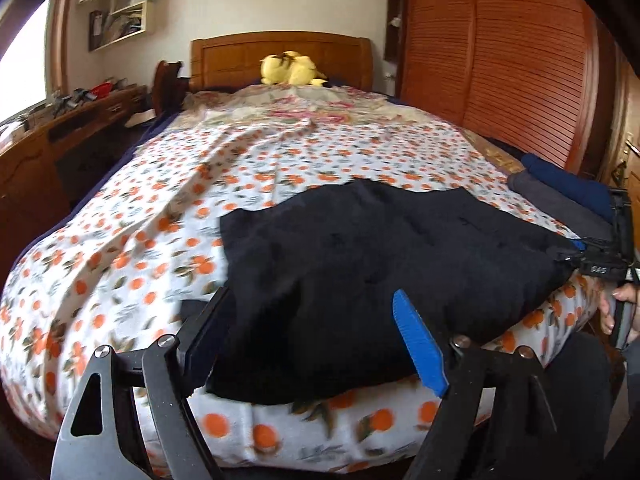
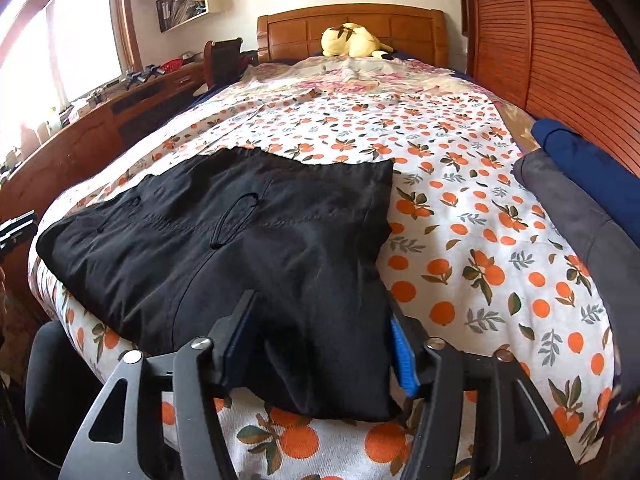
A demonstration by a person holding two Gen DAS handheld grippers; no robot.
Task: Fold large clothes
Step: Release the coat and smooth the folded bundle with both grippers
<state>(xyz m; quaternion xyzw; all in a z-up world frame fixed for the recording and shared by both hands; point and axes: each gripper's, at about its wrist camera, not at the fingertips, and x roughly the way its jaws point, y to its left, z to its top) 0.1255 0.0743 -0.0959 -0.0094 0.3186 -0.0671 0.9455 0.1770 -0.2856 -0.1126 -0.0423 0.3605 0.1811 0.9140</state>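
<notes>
A black garment (image 1: 360,260) (image 2: 240,240) lies folded and flat on the orange-print bedcover (image 1: 140,240) (image 2: 480,240), close to the bed's near edge. My left gripper (image 1: 312,296) is open, its jaws wide apart over the garment's near left part, with cloth between them but not pinched. My right gripper (image 2: 320,300) is also open and straddles the garment's near right corner, with loose cloth between its blue pads (image 2: 402,356). In the left wrist view the right gripper's body (image 1: 600,268) and a hand (image 1: 620,308) show at the right edge.
A folded stack of grey clothes (image 2: 568,208) and blue clothes (image 2: 588,160) sits at the bed's right side. A yellow plush toy (image 2: 352,42) lies by the wooden headboard (image 2: 304,28). Louvred wardrobe doors (image 1: 520,60) stand on the right, a wooden desk (image 2: 80,140) on the left.
</notes>
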